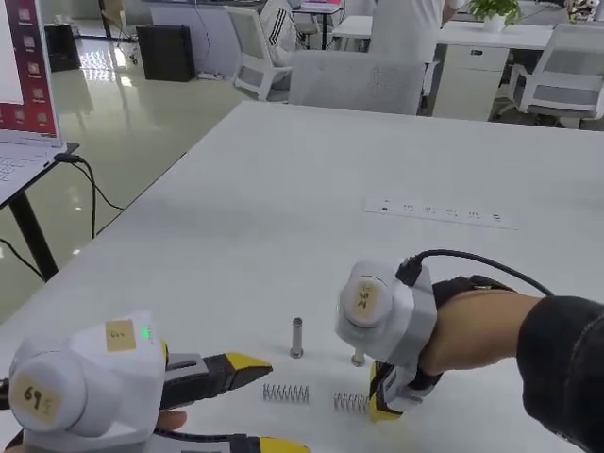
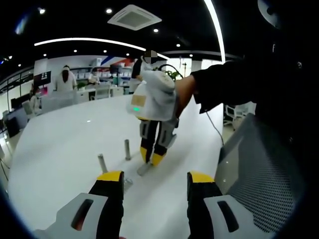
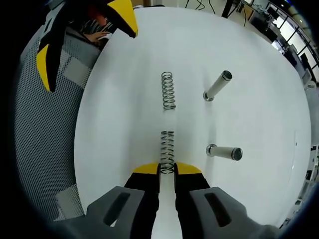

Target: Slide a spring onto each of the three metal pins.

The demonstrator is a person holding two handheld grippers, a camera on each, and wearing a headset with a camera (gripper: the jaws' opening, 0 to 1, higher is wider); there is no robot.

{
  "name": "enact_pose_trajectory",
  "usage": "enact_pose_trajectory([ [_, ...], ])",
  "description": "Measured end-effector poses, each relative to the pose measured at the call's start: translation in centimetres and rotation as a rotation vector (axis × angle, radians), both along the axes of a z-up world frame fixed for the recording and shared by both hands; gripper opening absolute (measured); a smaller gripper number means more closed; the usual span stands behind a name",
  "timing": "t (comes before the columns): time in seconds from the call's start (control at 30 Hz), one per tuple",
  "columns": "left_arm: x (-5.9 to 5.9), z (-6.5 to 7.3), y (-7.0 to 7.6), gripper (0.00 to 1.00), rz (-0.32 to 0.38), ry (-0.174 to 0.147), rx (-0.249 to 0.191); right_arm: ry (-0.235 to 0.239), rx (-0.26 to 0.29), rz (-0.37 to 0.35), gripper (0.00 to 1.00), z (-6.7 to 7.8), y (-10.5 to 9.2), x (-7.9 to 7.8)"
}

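Observation:
Two springs lie on the white table [image 1: 283,208]. My right gripper [image 3: 167,169] points down and is shut on the near end of one spring [image 3: 168,147], which still rests flat on the table [image 1: 351,402]. The other spring [image 3: 168,90] lies free just beyond it [image 1: 286,393]. Two short metal pins stand upright close by: one pin [image 1: 297,337] in the open, a second pin [image 1: 358,359] partly behind the right gripper [image 1: 385,408]. My left gripper [image 2: 155,178] is open and holds nothing, low at the near left [image 1: 276,408], aimed at the springs.
A power strip [image 1: 439,213] is set into the table farther back. A grey chair [image 1: 357,83] stands at the far edge. A laptop [image 1: 21,90] sits on a side desk to the left. A mesh chair back [image 2: 259,169] is close on the left gripper's right.

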State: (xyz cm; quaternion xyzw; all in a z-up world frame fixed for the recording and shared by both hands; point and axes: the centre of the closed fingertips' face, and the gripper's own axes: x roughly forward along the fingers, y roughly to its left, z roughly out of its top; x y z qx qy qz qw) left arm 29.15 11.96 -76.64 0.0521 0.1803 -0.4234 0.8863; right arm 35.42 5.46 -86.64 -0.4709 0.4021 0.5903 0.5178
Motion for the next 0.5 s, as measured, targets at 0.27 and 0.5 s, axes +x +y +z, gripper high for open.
enact_pose_trajectory([
  [0.27, 0.10, 0.01, 0.03, 0.45, -0.001, 0.001, 0.002, -0.008, 0.006, -0.009, 0.07, 0.05, 0.10, 0.04],
  [0.5, 0.05, 0.14, 0.17, 0.44, 0.000, -0.004, 0.006, -0.010, 0.012, -0.023, 0.07, 0.90, 0.26, -0.24],
])
